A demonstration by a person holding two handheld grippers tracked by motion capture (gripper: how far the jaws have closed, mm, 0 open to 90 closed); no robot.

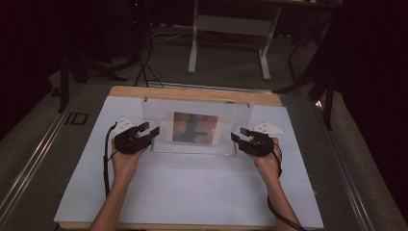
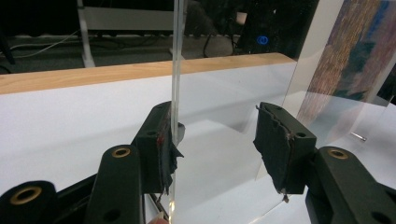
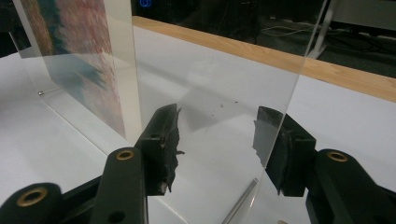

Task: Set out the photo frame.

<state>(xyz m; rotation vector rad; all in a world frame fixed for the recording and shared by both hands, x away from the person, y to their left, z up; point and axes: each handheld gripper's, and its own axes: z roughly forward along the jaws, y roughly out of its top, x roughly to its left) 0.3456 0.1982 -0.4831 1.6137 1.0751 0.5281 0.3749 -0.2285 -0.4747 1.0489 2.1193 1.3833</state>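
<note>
Acrylic frame (image 1: 195, 126) bears no legible writing.

A dim room with grey carpet floor (image 1: 226, 67); a white-legged desk frame (image 1: 230, 36) stands beyond the wooden-edged table (image 1: 192, 92), cables (image 1: 144, 67) trailing nearby.

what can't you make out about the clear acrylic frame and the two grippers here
- Colourful picture inside the clear acrylic picture frame: high view, too small and blurred to read its subject.
- Frame's far screws: right gripper view, cut off by the edges.
- Left gripper: left gripper view, whether its left pad touches the sheet edge is unclear.
- Right gripper: sheet edge blurs the right pad.
</note>
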